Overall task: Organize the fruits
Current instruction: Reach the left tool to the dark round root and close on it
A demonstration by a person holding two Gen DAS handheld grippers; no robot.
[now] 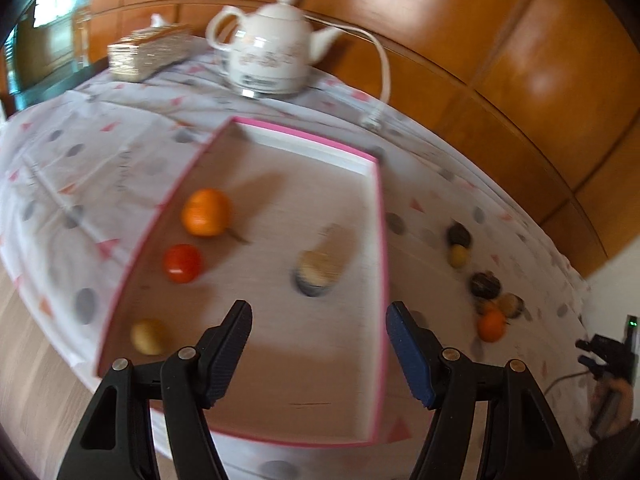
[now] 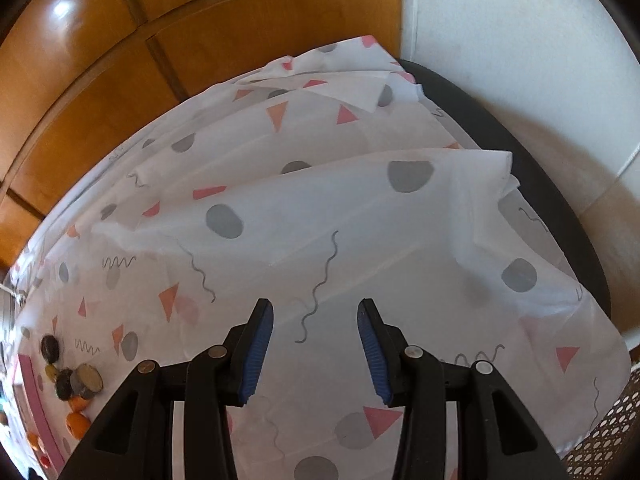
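A pink-rimmed box (image 1: 378, 216) lies on the patterned tablecloth (image 1: 100, 160). Inside it sit an orange (image 1: 206, 212), a red tomato (image 1: 183, 263), a yellowish fruit (image 1: 148, 336) and a brown round fruit (image 1: 318, 270). My left gripper (image 1: 318, 320) hovers open over the box's near end with nothing between its fingers. A loose pile of dark and tan fruits (image 1: 486, 286) with an orange (image 1: 491, 326) lies right of the box. My right gripper (image 2: 316, 320) stands open above bare cloth, holding nothing. The same pile (image 2: 74, 380) shows at its far left.
A white teapot (image 1: 272, 46) with a white cord (image 1: 382, 76) and a tissue box (image 1: 146, 52) stand at the table's far side. Wooden wall panels (image 1: 480, 40) run behind. A dark chair edge (image 2: 560, 200) borders the cloth on the right.
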